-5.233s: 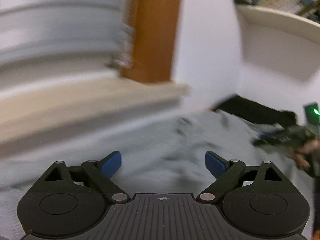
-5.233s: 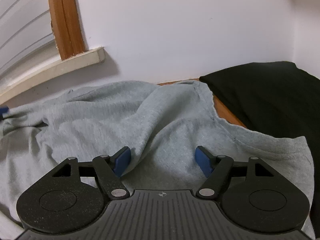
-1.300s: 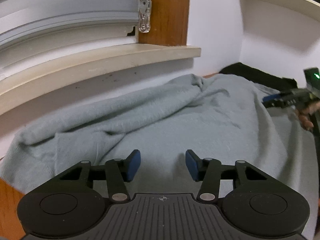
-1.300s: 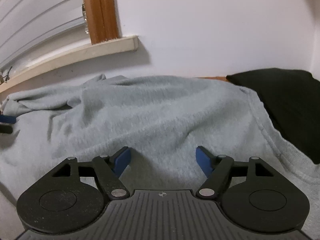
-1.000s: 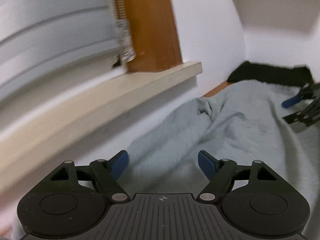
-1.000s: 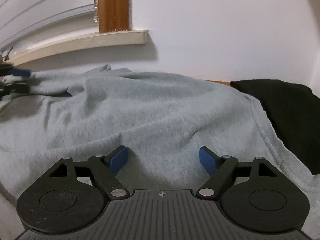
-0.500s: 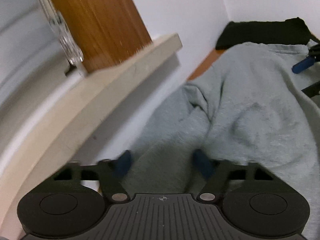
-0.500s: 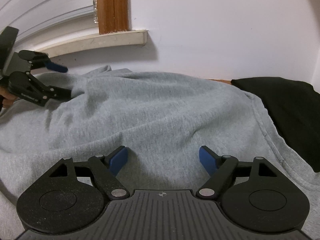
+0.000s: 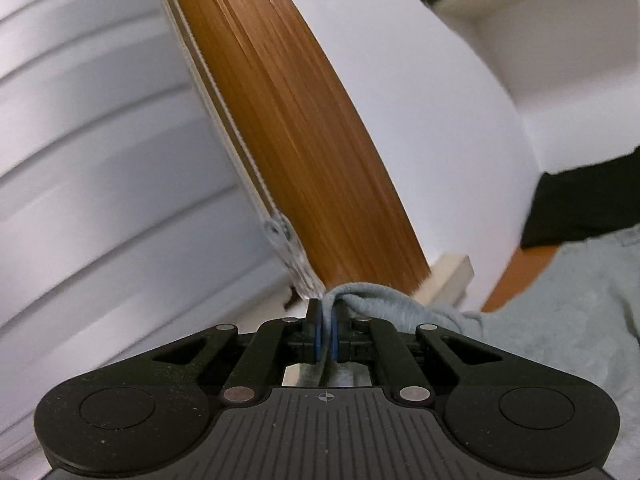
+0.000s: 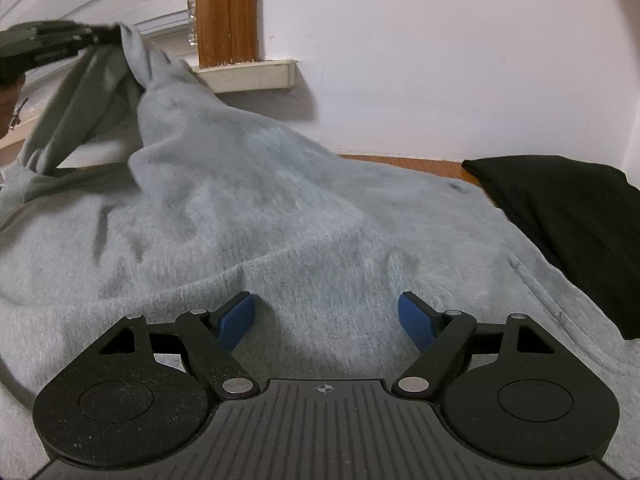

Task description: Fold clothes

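So the left gripper (image 9: 326, 334) has its jaws clamped on a pinch of the grey sweatshirt (image 10: 280, 216), up by the window sill (image 10: 248, 74), and the cloth hangs off it in a tent while the rest lies spread on the table (image 10: 404, 160). The right gripper (image 10: 327, 316) sits low over the near part with its jaws wide apart, nothing between them.

Looks like thick, soft fleece to me: floppy, a bit heavy, drapes and stretches rather than holding shape, not slippery. I'd grab it at a hem or seam, not mid-panel, or it just bunches.

Further back there's a black garment (image 10: 568, 208) at the right, touching the grey edge, then a white wall (image 10: 440, 60), a wooden window frame (image 10: 226, 12) and blinds (image 9: 100, 160).
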{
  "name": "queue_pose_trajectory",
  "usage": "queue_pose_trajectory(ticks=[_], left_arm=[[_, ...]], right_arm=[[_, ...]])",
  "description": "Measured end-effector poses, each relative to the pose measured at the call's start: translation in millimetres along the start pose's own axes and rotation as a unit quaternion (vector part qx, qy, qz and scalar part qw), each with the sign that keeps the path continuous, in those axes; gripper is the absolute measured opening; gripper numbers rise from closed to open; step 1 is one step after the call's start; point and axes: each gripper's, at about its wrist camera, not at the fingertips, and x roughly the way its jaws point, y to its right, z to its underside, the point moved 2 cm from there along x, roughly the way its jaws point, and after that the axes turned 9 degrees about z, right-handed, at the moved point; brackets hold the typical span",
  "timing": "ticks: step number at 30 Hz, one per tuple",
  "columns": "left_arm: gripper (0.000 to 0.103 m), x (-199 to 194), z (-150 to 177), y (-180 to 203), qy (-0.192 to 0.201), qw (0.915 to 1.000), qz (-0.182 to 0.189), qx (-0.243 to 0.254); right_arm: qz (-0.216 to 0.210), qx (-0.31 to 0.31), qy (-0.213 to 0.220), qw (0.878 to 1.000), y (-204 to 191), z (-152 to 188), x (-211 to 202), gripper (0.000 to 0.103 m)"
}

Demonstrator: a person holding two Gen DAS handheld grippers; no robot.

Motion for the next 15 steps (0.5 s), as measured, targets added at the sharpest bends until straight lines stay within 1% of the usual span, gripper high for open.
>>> queue_pose_trajectory(ticks=[3,4,5,6,7,8,9,12,13,15], left_arm=[[0.021,6.0,10.9,5.1,-0.037,0.9988,0.030,-0.012],[0.036,7.0,16.1,7.5,-0.047,0.9980,0.039,-0.015],[0.048,6.5,22.1,10.1,-0.050,0.9975,0.044,-0.021],[0.053,5.9,28.1,12.6,-0.053,0.9970,0.050,-0.026],[0.061,4.7,34.1,14.9,-0.055,0.9964,0.056,-0.034],[0.065,3.2,40.0,17.1,-0.055,0.9953,0.063,-0.048],[0.066,4.0,45.3,20.5,-0.056,0.9935,0.074,-0.065],[0.073,2.4,61.6,30.8,-0.060,0.9851,0.115,-0.113],[0.076,0.8,66.3,34.3,-0.062,0.9826,0.126,-0.122],[0.078,-4.3,74.0,39.8,-0.067,0.9792,0.139,-0.131]], right_arm=[[0.001,0.000,0.000,1.000,-0.7,-0.2,0.2,0.078],[0.000,0.000,0.000,1.000,-0.7,-0.2,0.2,0.078],[-0.001,0.000,0.000,1.000,-0.8,-0.5,0.6,0.078],[-0.003,0.001,0.000,1.000,-0.8,-0.8,1.1,0.078],[-0.004,0.001,0.000,1.000,-1.0,-1.0,1.5,0.078],[-0.005,0.001,0.000,1.000,-1.1,-1.2,1.9,0.078],[-0.005,0.002,0.000,1.000,-1.2,-1.2,2.1,0.078],[-0.015,0.013,0.002,1.000,2.2,-2.3,2.3,0.078],[-0.021,0.025,0.002,0.999,5.9,-2.9,2.2,0.078],[-0.022,0.050,-0.001,0.999,13.0,-5.5,3.2,0.078]])
